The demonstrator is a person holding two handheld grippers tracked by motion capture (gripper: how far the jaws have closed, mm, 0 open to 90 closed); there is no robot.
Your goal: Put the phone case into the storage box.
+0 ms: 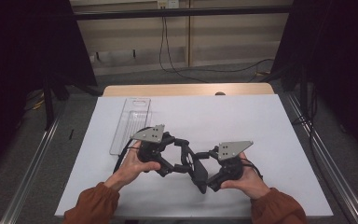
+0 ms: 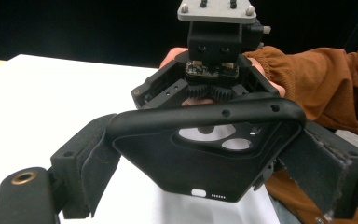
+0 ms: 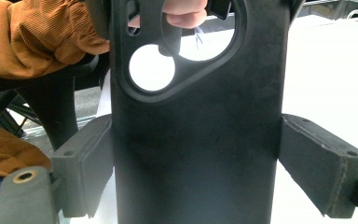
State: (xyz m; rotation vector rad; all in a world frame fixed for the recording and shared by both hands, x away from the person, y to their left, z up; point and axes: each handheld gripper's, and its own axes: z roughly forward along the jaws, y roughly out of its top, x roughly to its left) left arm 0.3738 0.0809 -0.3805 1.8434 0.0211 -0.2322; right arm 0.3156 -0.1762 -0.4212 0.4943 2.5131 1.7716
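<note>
Over a white-covered bench [image 1: 270,121] in a dim, grey-carpeted room, the right tool [image 1: 204,183] clamps a black phone case [image 3: 196,140]; the left tool [image 2: 214,163] brackets it, grip uncertain. A clear tray [image 1: 129,122] lies nearby.

Grey carpet [image 1: 37,154] — black curtains [image 1: 9,56]

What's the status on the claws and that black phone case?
Both claws, left and right, shut on black phone case, held above white table. Clear tray lies off to the left, out of the way.
</note>
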